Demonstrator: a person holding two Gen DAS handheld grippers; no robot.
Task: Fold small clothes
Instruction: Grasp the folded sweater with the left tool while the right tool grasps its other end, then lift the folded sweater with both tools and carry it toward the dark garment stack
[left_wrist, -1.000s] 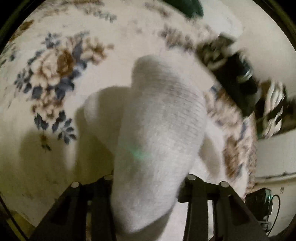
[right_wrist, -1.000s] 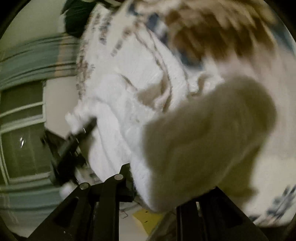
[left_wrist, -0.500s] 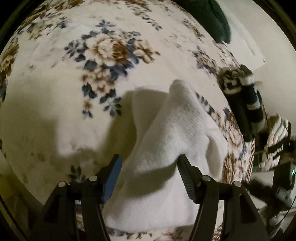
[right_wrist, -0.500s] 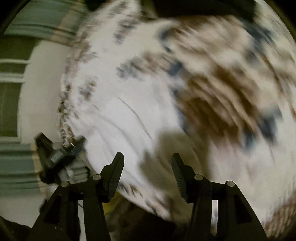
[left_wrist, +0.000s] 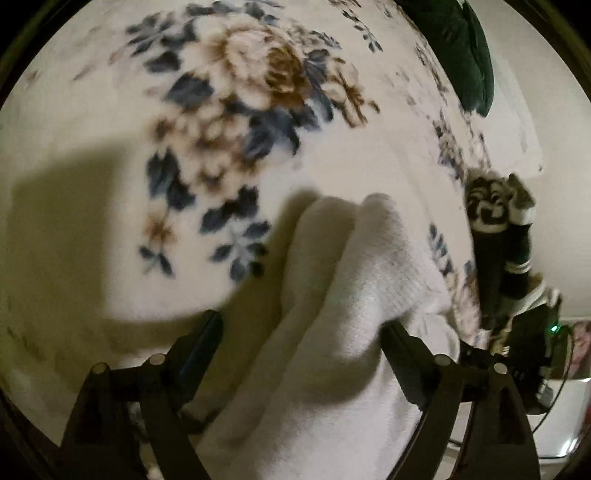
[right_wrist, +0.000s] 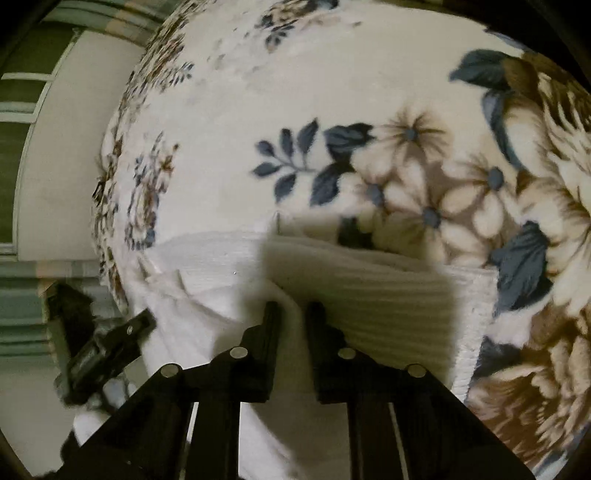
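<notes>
Left wrist blurred — left gripper (left_wrist: 301, 338) wide around white sock (left_wrist: 332, 314); right gripper (right_wrist: 293, 314) pinches it.

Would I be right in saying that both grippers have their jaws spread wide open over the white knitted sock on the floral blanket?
Not quite: only the left gripper is open, its jaws spread either side of the white knitted sock in the left wrist view. The right wrist view shows the right gripper with its jaws nearly together, pinching a fold of the sock, which lies on the floral blanket.
</notes>
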